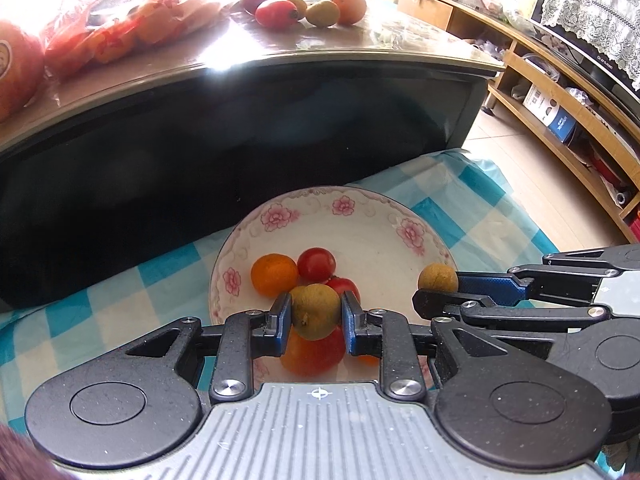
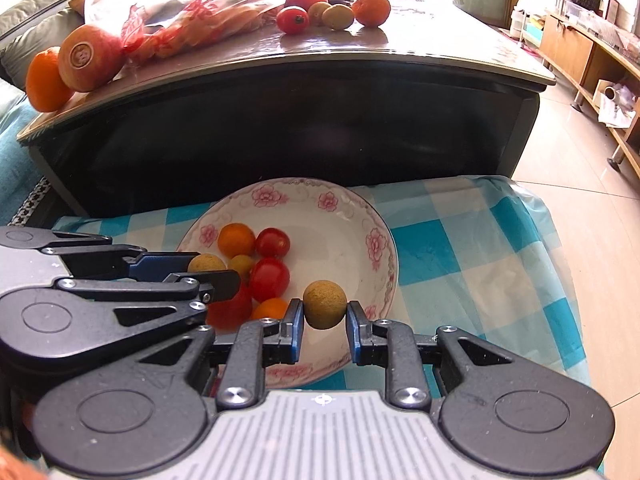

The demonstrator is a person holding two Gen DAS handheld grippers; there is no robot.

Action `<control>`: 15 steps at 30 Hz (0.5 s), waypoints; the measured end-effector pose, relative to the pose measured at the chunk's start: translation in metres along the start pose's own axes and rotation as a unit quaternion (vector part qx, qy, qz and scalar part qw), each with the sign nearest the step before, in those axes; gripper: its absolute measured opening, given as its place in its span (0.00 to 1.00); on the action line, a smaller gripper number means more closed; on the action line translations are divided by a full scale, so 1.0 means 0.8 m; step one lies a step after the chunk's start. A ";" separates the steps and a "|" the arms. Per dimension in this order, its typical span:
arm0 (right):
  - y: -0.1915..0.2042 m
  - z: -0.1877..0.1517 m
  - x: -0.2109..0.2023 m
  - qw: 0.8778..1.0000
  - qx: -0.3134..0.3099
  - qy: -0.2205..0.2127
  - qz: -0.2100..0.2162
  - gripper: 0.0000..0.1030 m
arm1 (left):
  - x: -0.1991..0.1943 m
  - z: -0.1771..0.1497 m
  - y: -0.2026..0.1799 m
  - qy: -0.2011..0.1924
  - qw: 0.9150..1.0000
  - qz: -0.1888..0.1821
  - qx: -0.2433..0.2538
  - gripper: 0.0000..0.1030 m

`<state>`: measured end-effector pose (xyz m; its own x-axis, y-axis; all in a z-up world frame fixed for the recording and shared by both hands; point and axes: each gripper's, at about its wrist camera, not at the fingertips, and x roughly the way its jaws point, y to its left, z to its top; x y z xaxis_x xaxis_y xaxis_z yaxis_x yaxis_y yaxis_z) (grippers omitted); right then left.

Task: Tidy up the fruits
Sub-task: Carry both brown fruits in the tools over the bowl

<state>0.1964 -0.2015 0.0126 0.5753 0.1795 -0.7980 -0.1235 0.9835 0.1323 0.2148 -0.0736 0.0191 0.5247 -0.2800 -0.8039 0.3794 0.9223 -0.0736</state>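
**Holding one brown fruit in each gripper above the flowered plate**

Looking along our left gripper (image 1: 316, 312), we see its blue pads (image 1: 285, 316) clenched on a small brown fruit (image 1: 315, 311), which hangs over the middle of the fruit pile on the flowered plate (image 1: 372, 216). Our right gripper (image 2: 325, 310) grips a second brown fruit (image 2: 325, 304) the same way, pads on both its sides, above the plate's bowl at about 5 o'clock from the plate's centre in the right wrist view. In the left wrist view that right gripper comes in from 3 o'clock, its fruit over the plate's right rim.

On the plate lie an orange fruit (image 1: 274, 274) at about 9 o'clock, a red tomato (image 1: 317, 265) just beside it, more red and orange pieces under the left gripper (partly hidden by its fingers), and another small brown fruit (image 2: 241, 265) among them.

The plate rests on a blue-and-white checked cloth (image 2: 460, 248). Behind it, at 12 o'clock, stands a dark table (image 2: 304, 120) with a glossy top; on it sit a cluster of loose fruit (image 2: 334, 8) and a red-printed plastic bag (image 2: 188, 20) with a large round fruit (image 2: 90, 56) beside it at 10 o'clock.
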 end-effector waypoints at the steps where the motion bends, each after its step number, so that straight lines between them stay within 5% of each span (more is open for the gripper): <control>1: -0.001 0.001 0.002 1.000 0.001 -0.002 0.002 0.27 | 0.002 0.001 0.001 0.000 1.000 0.000 -0.001 0.31; 15: -0.005 0.007 0.020 1.000 0.008 -0.008 0.012 0.27 | 0.013 0.006 0.006 0.003 1.000 0.007 -0.006 0.31</control>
<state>0.2106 -0.2021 0.0030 0.5849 0.2039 -0.7851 -0.1250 0.9790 0.1611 0.2257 -0.0733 0.0128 0.5255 -0.2663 -0.8081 0.3633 0.9291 -0.0699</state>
